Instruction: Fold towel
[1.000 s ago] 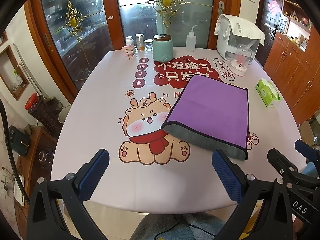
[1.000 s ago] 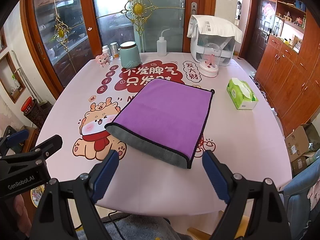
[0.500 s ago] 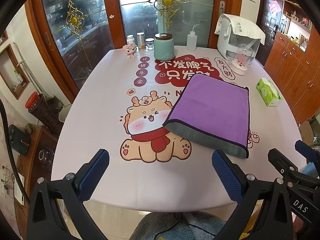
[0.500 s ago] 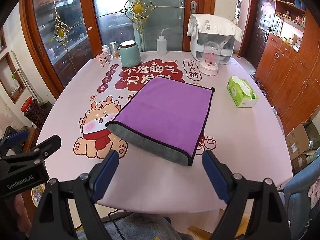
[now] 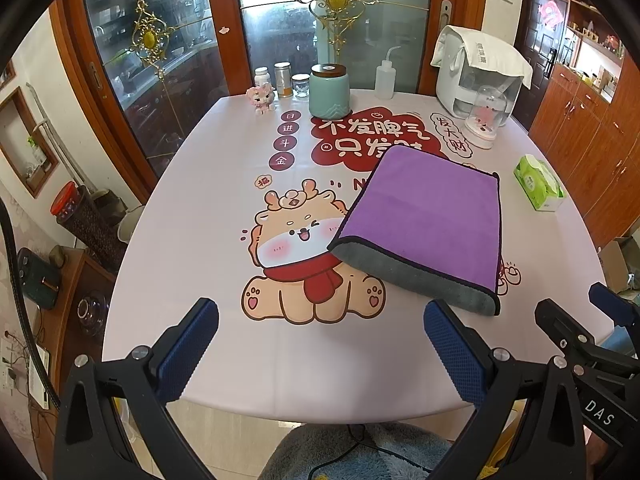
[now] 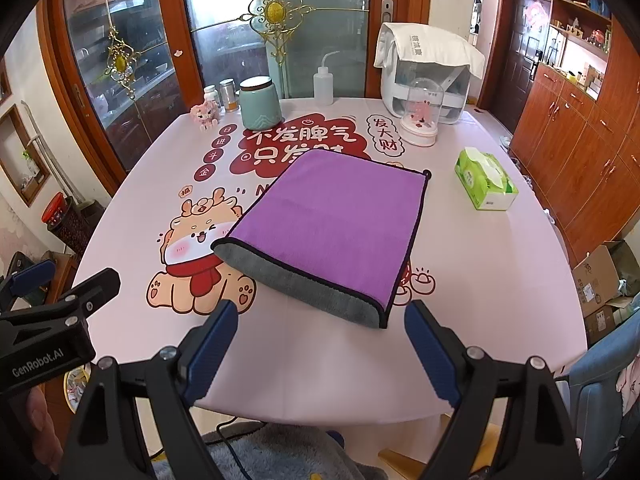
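Note:
A purple towel (image 5: pixel 428 216) with a grey underside lies folded on the pink table (image 5: pixel 208 200), its grey fold edge toward me. It also shows in the right wrist view (image 6: pixel 336 216). My left gripper (image 5: pixel 320 344) is open and empty, held above the table's near edge, left of the towel's near edge. My right gripper (image 6: pixel 320 344) is open and empty, just short of the towel's near grey edge. The left gripper's body (image 6: pixel 52 332) shows at the left of the right wrist view.
At the table's far side stand a teal jar (image 5: pixel 330 90), a squeeze bottle (image 5: pixel 385 78), small jars (image 5: pixel 283 79), a pink figurine (image 5: pixel 261 99), a white appliance (image 5: pixel 476 76) and a glass dome (image 5: pixel 486 118). A green tissue pack (image 5: pixel 538 182) lies right. Wooden cabinets (image 6: pixel 580 152) stand right.
Both grippers have drifted slightly forward toward the table; the towel sits a little lower in both views. Both stay open and the towel has not moved.

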The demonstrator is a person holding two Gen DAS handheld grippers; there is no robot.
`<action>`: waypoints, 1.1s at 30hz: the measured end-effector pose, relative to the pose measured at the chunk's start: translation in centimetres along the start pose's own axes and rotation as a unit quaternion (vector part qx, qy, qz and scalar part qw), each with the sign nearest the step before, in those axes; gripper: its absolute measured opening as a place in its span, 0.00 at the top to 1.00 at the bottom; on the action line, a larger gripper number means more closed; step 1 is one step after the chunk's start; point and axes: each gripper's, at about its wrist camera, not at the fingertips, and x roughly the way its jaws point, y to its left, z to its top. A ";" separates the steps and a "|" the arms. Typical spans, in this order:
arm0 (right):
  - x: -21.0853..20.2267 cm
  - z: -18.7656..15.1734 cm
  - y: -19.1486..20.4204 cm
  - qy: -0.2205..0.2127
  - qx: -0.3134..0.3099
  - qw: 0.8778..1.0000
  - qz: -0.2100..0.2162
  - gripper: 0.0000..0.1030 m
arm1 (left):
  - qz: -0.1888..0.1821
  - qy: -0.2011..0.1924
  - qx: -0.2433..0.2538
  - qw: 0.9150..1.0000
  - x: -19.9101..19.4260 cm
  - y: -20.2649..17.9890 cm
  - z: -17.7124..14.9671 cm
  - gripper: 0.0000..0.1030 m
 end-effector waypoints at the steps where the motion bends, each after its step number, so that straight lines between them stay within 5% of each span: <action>1: 0.0 -0.1 0.0 0.000 0.000 1.000 0.000 0.16 | 0.000 0.000 0.000 1.000 0.0 0.0 0.0 0.01; 33: 0.5 0.3 0.3 0.003 0.001 1.000 -0.002 0.16 | -0.001 0.004 0.003 1.000 0.4 1.0 -0.2 0.01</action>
